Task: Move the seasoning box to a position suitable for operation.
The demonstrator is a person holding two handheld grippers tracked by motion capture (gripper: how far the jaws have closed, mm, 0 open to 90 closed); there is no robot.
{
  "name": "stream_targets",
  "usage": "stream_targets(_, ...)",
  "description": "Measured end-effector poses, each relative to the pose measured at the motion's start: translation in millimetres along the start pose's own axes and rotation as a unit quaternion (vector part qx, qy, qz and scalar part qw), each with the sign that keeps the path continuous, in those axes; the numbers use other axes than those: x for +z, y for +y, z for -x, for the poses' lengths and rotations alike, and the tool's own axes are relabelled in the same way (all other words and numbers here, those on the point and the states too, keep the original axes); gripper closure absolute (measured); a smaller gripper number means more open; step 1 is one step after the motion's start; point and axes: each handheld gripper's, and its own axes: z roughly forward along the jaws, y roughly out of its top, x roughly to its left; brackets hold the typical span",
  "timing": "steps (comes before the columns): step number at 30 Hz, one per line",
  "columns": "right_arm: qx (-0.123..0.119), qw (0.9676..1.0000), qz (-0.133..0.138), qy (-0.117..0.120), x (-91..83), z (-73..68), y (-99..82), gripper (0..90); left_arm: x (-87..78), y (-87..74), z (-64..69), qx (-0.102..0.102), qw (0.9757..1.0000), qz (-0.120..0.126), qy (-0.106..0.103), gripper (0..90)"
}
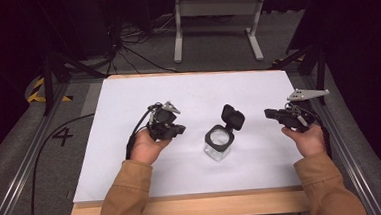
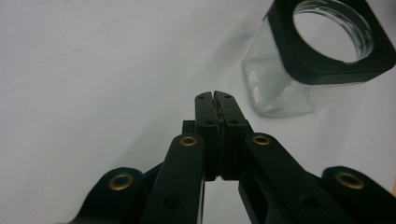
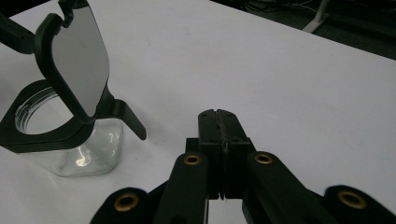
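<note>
Glass jar [image 1: 218, 146] empty, hinged lid [image 1: 233, 117] up, left gripper [image 1: 178, 130] and right gripper [image 1: 269, 113] both closed

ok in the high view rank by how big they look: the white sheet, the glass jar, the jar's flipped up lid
1. white sheet, by far the largest.
2. glass jar.
3. lid, open and upright behind the jar's mouth; seen partly edge-on, so it may look smaller than it is.

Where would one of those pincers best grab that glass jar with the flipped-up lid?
Probably across the glass jar's square black collar, coming down from above on the side away from the hinge. Its flat opposite edges suit two jaws, while the open lid stands upright at the back and blocks that side.
</note>
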Motion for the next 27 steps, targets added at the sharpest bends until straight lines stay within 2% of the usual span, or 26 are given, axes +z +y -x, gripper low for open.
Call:
stream_targets(1, -0.002, 1.0, 0.001, -0.001, -0.2, -1.4, 0.0, 89.4, 5.5, 4.6, 5.8, 0.011, 0.9998, -0.01, -0.01, 89.0)
stream_targets(4, -0.005, 1.0, -0.001, 0.0, -0.5, -5.2, -0.1, 89.4, 9.6, 9.5, 14.3, 0.022, 0.9996, -0.009, -0.016, 88.5)
stream_targets(10, -0.012, 0.9999, 0.003, 0.008, 1.3, -11.9, -0.1, 89.4, 4.1, 17.3, 28.9, 0.032, 0.9981, 0.029, -0.044, 88.3)
stream_targets(12, -0.014, 0.9998, 0.009, 0.015, 1.4, -15.1, 1.0, 89.4, 4.6, 18.8, 33.0, 0.042, 0.9969, 0.039, -0.054, 88.4)
stream_targets(15, -0.013, 0.9991, 0.023, 0.033, 2.5, -21.3, 3.2, 89.4, 7.8, 18.8, 36.5, 0.046, 0.9954, 0.049, -0.068, 88.6)
stream_targets(21, -0.021, 0.9974, 0.041, 0.055, 7.0, -34.9, 8.8, 89.4, 19.9, 20.2, 44.4, 0.052, 0.9951, 0.047, -0.07, 89.2)
stream_targets(22, -0.022, 0.9972, 0.043, 0.056, 7.7, -37.0, 9.6, 89.4, 23.0, 20.8, 46.0, 0.051, 0.9956, 0.039, -0.067, 89.2)
stream_targets(24, -0.03, 0.997, 0.044, 0.057, 8.9, -39.6, 10.4, 89.4, 25.5, 21.4, 48.6, 0.054, 0.9954, 0.039, -0.069, 89.3)
stream_targets(27, -0.03, 0.9968, 0.047, 0.058, 9.4, -42.9, 11.5, 89.4, 26.7, 21.9, 51.5, 0.057, 0.9955, 0.042, -0.062, 89.5)
